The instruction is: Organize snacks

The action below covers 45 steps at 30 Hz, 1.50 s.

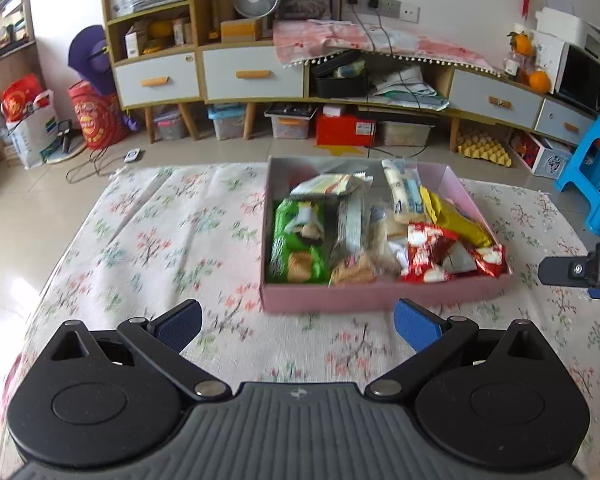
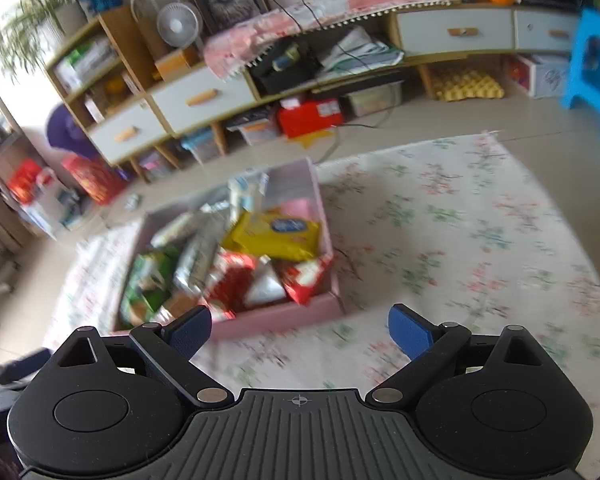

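Floral cloth covers the worktop (image 1: 172,240), where the pink box (image 1: 380,300), centre-right of the left view, already corrals the snack packets (image 1: 380,232), so left tongs (image 1: 296,326) and right tongs (image 2: 300,330) both gape empty at lower frame, apparently finished.

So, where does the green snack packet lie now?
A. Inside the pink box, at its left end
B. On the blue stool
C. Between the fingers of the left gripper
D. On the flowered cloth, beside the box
A: the green snack packet lies inside the pink box, against its left wall in the left wrist view.
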### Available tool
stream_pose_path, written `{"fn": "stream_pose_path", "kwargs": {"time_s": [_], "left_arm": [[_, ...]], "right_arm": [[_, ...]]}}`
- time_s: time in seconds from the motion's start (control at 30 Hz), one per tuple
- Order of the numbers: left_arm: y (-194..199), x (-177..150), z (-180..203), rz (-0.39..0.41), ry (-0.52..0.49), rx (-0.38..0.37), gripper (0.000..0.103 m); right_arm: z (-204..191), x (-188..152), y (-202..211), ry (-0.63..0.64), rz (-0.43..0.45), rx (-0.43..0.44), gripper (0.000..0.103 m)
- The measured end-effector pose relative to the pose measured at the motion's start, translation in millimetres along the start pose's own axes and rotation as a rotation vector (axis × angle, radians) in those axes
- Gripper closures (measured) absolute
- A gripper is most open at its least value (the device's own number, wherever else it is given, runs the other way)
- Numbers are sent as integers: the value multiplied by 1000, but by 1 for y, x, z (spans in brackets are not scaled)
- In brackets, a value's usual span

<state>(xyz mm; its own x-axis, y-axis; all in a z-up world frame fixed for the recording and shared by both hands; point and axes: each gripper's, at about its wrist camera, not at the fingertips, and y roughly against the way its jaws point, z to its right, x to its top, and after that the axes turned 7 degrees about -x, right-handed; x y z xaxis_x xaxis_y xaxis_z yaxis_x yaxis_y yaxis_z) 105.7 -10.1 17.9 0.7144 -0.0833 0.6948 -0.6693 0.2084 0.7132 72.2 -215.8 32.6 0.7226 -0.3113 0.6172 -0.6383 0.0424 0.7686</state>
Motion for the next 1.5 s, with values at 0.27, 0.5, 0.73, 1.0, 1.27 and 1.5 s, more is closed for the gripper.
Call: {"fn": "stream_pose_path", "kwargs": {"time_s": [0.27,0.5,0.73,1.0,1.27,1.5], "left_arm": [[28,-24,4,-12,35,6,0],[31,-47,10,-51,17,24,0],[19,-63,13,-111,56,26,0],[26,-66,18,-92,50,52,0],[25,-65,17,-95,69,54,0],[27,-65,18,-89,64,62,0]], "right_arm": [[-10,-32,26,64,-20,-29,5],[-20,-59,36,125,22,-40,2],[-26,-69,34,163,34,-72,2],[-27,-76,23,180,13,-91,2],[-30,-76,22,187,10,-85,2],[-31,-78,24,196,15,-88,2]]}}
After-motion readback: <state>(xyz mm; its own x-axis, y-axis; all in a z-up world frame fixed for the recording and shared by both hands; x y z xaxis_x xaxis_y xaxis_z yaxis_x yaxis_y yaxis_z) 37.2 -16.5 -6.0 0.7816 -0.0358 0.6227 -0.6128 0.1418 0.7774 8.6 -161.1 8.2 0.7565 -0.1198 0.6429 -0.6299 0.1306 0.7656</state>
